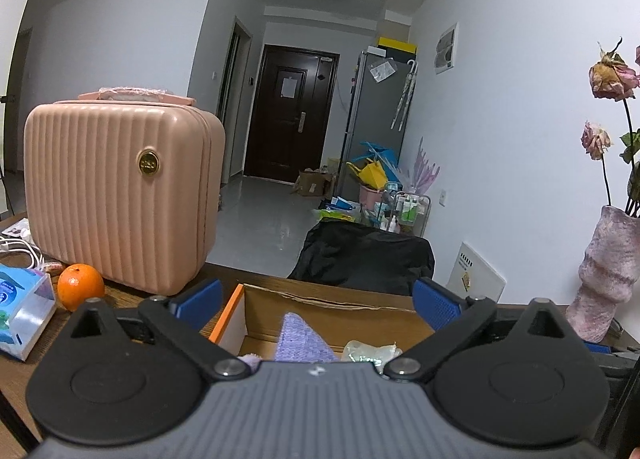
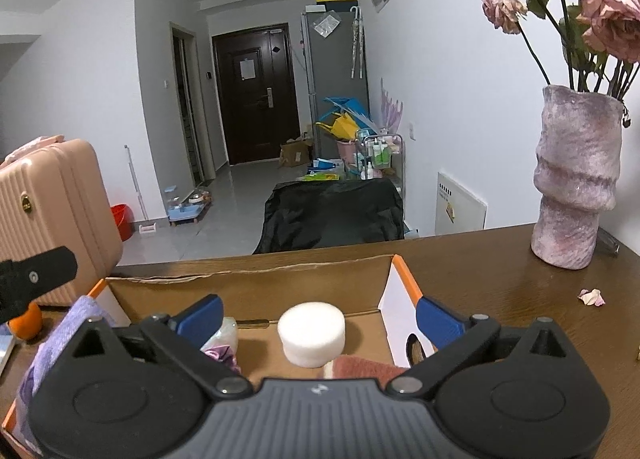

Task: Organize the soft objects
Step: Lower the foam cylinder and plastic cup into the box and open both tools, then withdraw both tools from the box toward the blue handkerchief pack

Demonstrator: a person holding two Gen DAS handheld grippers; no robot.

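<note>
Both tools gape fully wide and grip nothing: the left tool and right tool hover over one box on the worktop. Inside lie one white sponge at the right tool's twelve o'clock, one purple cloth, one pink cloth. One orange sits at the box's nine o'clock.

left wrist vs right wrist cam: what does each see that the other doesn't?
Left wrist only: blue tissue pack, white cables.
Right wrist only: white foam cylinder in the box, fallen pink petal, red bucket on the floor.
Both: orange-edged cardboard box, lilac knitted cloth, ribbed pink suitcase, orange fruit, mottled pink vase. Each shows its own claw open, left claw and right claw.
</note>
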